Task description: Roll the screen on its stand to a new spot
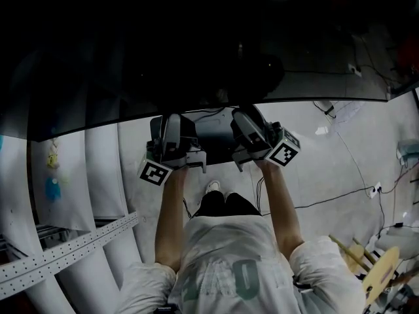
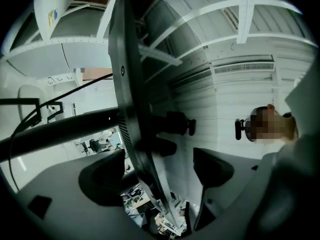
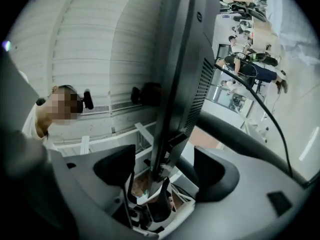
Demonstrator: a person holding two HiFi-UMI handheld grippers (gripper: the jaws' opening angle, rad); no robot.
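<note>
Head view, looking steeply down: a person in a white T-shirt [image 1: 229,254] holds both arms straight out to a big, thin, black flat screen [image 1: 131,57] that spans the top of the frame, w/ its lower edge curving across just above the grippers. The left gripper [image 1: 173,133] and right gripper [image 1: 249,126] sit side by side at the middle of that edge, each w/ its black-and-white marker cube nearest the person. Below lies a pale grey floor [image 1: 327,169] w/ a thin black cable [image 1: 347,191] running across it. A white perforated metal beam [image 1: 65,254] crosses the bottom-left corner.

Left gripper view: the left gripper [image 2: 162,169] has its jaws spread wide. The screen [image 2: 131,84] is seen edge-on between them, closer to the jaw at picture left. Can't tell if it touches; the other jaw is clear of it. A dark round stand arm [image 2: 60,129] runs off to the left behind the screen.

Right gripper view: the right gripper [image 3: 167,166] also has its jaws wide apart. The screen's [image 3: 185,59] edge stands between them w/ a gap on each side. The dark stand arm [image 3: 240,139] slopes away to the right.
</note>
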